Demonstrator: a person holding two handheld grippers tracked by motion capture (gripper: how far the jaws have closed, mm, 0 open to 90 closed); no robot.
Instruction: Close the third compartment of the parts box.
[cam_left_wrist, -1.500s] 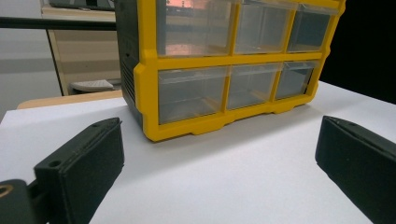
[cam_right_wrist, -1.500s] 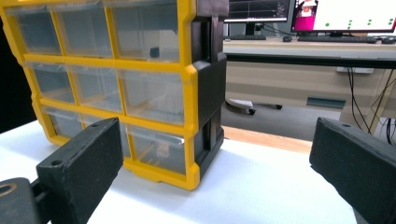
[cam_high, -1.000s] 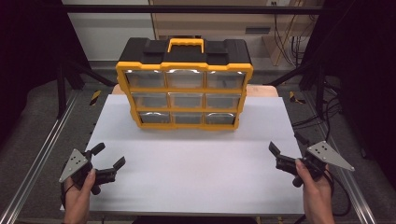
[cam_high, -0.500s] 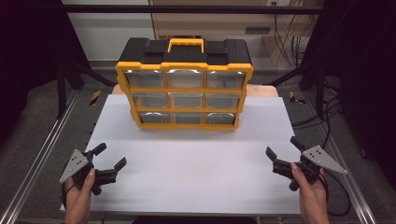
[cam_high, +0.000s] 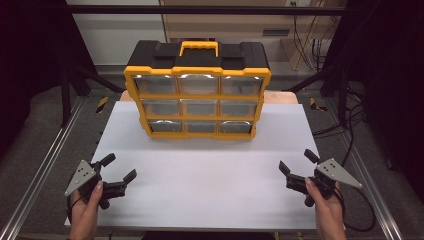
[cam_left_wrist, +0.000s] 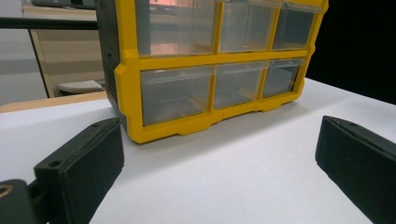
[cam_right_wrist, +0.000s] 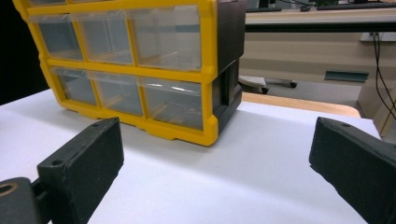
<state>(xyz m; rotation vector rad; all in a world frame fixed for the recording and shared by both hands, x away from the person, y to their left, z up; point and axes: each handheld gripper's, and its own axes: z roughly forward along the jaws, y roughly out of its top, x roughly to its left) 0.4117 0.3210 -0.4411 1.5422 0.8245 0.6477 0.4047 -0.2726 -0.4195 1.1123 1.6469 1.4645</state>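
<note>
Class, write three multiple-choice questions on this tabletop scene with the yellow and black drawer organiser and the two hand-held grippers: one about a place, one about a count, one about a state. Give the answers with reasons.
1. Where does the yellow and black plastic drawer organiser stand on the white table?
A. at the far middle
B. at the near left corner
C. at the right edge

2. How many clear drawers show on its front?
A. four
B. six
C. nine

3. How are the left gripper and the right gripper?
A. both shut on a drawer
B. both open, holding nothing
C. one open, one shut

Answers: 1 A, the high view shows it centred at the far side; 2 C, three rows of three; 3 B, each gripper view shows its jaws wide apart over bare table.
</note>
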